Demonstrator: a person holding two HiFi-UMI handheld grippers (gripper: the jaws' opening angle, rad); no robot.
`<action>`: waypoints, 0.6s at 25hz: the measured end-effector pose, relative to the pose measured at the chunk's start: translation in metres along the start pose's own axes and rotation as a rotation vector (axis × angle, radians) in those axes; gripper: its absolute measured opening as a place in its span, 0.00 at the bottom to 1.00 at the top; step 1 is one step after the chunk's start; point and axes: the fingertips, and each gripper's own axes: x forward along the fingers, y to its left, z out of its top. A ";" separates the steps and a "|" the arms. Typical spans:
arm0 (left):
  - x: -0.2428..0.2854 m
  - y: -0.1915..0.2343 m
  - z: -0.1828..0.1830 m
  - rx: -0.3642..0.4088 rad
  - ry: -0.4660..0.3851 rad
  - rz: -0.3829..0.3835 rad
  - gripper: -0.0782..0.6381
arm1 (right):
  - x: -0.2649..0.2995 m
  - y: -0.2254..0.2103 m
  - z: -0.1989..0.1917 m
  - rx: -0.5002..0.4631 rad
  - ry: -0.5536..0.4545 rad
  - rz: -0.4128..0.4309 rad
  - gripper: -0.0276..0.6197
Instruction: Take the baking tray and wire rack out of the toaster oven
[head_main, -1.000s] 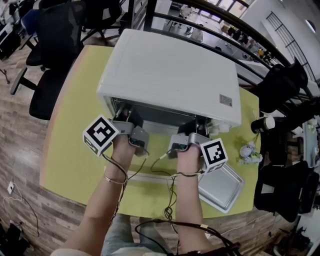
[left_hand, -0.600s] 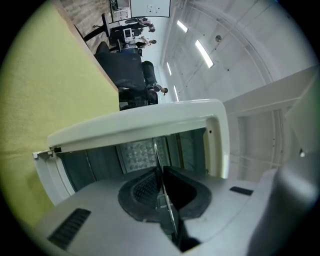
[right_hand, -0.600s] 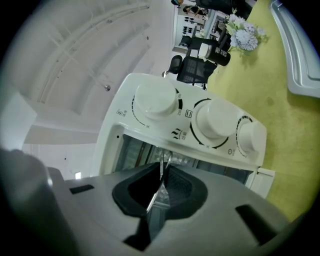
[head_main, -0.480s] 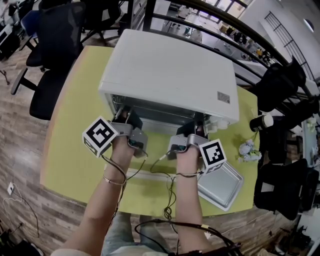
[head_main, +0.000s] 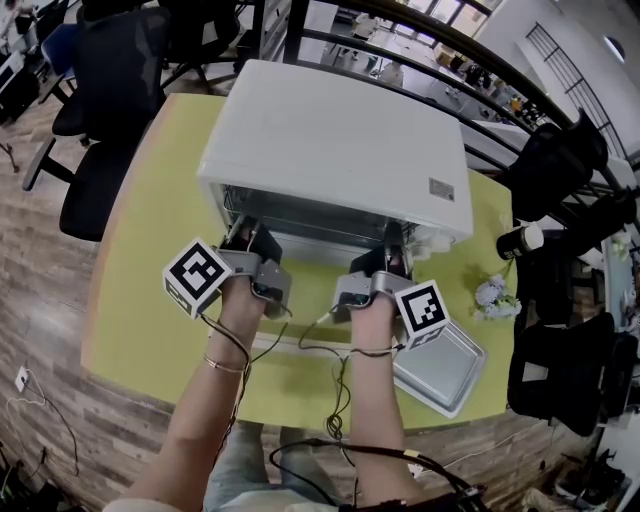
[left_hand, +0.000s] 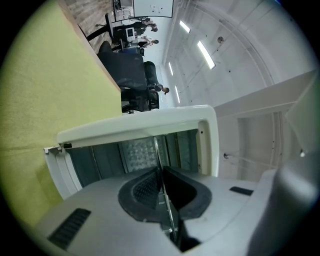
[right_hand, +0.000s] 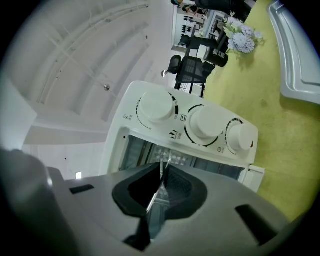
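Left gripper (left_hand: 161, 175) and right gripper (right_hand: 161, 179) each pinch the thin rack (left_hand: 156, 152) edge (not much bite), so pulling unevenly could jam it in the oven (head_main: 340, 140) ahead, or it slips.

Bright, even light, soft shadows.
Your 2 gripper views bow inside dark round edges; ceiling light strips (left_hand: 204, 50) glare mildly.
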 end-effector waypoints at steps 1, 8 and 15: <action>-0.001 0.000 -0.001 0.000 -0.001 -0.004 0.13 | -0.001 0.000 0.000 0.000 0.001 0.001 0.06; -0.009 -0.001 -0.001 -0.002 -0.001 -0.021 0.13 | -0.010 -0.001 -0.002 -0.001 0.004 -0.007 0.06; -0.018 -0.001 -0.005 -0.012 0.005 -0.022 0.13 | -0.022 -0.004 -0.004 0.006 0.007 -0.039 0.06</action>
